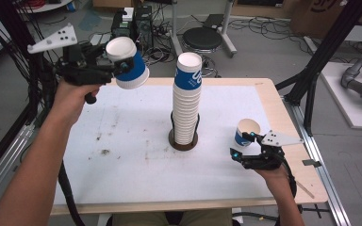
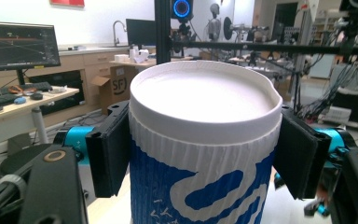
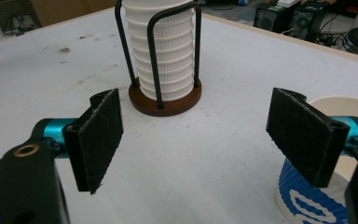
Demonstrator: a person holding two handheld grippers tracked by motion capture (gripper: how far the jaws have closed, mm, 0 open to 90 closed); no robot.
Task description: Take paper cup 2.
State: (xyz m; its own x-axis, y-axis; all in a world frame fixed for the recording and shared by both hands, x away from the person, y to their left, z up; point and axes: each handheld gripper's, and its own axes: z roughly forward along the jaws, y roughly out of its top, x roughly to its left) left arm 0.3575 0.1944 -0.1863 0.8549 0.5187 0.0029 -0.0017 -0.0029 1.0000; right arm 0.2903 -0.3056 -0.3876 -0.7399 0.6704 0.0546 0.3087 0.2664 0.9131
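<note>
A tall stack of blue-and-white paper cups (image 1: 186, 99) stands in a wire holder on a round brown base (image 3: 164, 100) at the table's middle. My left gripper (image 1: 118, 66) is raised above the far left corner, shut on a single blue-and-white cup (image 1: 127, 62) that tilts toward the stack; its pads (image 2: 107, 156) press the cup (image 2: 203, 149) on both sides. My right gripper (image 1: 242, 146) rests low at the near right, open with nothing between its jaws. Another cup (image 1: 246, 133) stands upright on the table just beyond and beside its right pad (image 3: 303, 135).
The white table top (image 1: 136, 155) has scuff marks left of centre and a wooden rim. Black frame posts (image 1: 330, 52) rise off the right edge. A round stool (image 1: 202, 38) and cables lie on the floor behind the table.
</note>
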